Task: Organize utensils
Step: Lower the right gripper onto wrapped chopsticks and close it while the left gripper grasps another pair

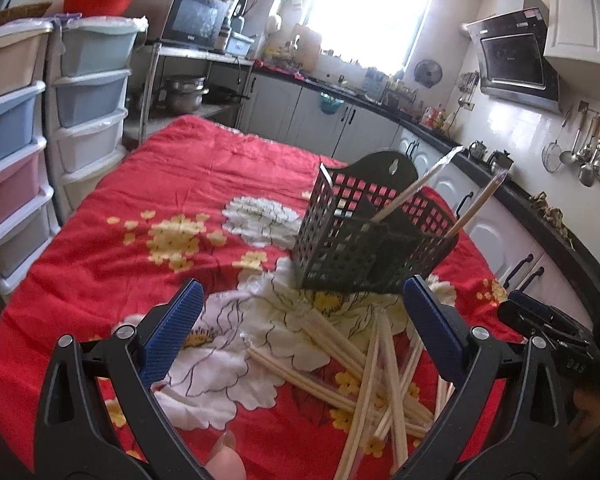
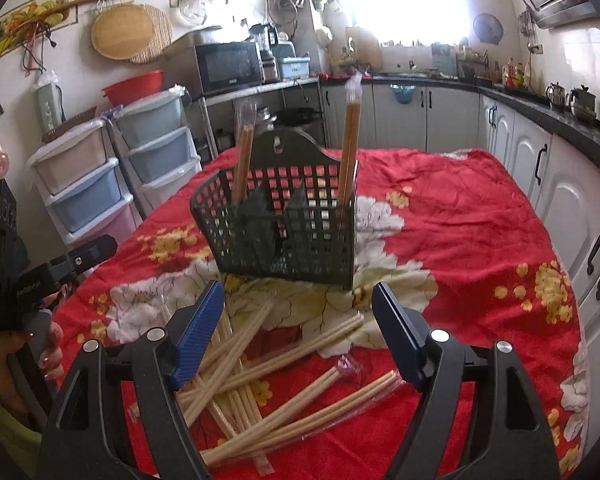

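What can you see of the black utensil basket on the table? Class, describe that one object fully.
The black utensil basket looks like plastic, with grid-pierced walls, inner dividers forming compartments, and a taller arched back panel bearing a hanging hole. It stands upright on the red floral cloth. Two wrapped pairs of chopsticks stand in it, at opposite ends. Loose chopsticks lie in front of it. Neither claw touches it.

One black basket (image 2: 284,232) is seen on the worktop (image 2: 480,232), divided into three compartments as far as can be told. Two wrapped chopstick pairs (image 2: 350,152) are counted standing in it, one at each end. Roughly a dozen more pairs (image 2: 284,364) are heaped before it; an exact count cannot be made.
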